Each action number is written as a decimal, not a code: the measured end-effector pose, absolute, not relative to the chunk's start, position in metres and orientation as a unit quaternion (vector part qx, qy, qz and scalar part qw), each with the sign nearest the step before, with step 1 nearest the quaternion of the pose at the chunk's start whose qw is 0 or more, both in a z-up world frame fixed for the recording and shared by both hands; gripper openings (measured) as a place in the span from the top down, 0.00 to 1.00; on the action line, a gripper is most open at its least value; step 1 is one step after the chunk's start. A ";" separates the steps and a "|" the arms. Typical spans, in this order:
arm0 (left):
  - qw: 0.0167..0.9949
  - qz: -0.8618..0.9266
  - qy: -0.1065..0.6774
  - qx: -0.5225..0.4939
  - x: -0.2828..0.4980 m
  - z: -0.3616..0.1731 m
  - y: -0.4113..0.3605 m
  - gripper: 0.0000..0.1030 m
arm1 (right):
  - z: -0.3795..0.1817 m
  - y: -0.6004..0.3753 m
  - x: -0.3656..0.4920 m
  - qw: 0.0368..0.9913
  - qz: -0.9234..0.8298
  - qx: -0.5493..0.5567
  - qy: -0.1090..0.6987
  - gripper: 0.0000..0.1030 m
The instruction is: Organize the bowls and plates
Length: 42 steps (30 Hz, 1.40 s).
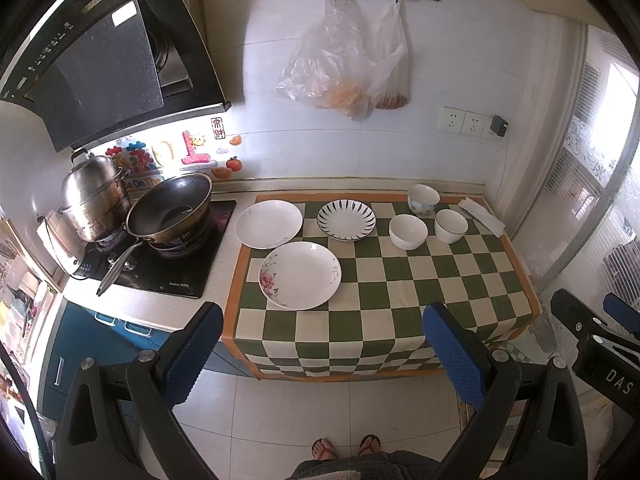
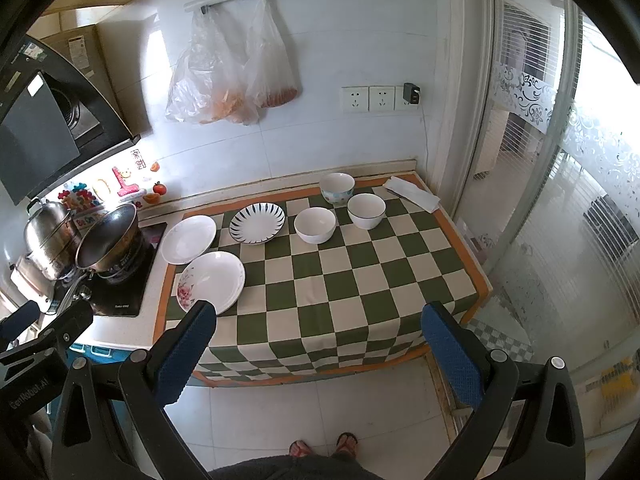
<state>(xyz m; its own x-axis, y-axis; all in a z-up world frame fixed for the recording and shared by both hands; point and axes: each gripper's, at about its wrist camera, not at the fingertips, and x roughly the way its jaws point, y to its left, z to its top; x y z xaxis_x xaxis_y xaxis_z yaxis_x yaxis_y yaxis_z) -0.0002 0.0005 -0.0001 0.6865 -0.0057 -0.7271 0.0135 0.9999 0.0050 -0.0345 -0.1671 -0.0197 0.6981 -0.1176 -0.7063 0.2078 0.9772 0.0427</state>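
Three plates lie on the left part of the green-checked cloth: a floral plate nearest, a plain white plate behind it, and a black-striped plate beside that. Three bowls stand at the back right: a patterned bowl, a white bowl and a dark-rimmed white bowl. My left gripper and right gripper are both open and empty, held back from the counter's front edge above the floor.
A wok and a steel steamer pot sit on the stove at the left. A folded white cloth lies at the counter's back right corner. Plastic bags hang on the wall. A glass door stands on the right.
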 end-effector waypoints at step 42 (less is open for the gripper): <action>0.918 -0.006 0.397 0.002 0.010 -0.001 0.009 0.01 | -0.020 -0.156 -0.026 0.921 -0.084 0.057 0.377 0.00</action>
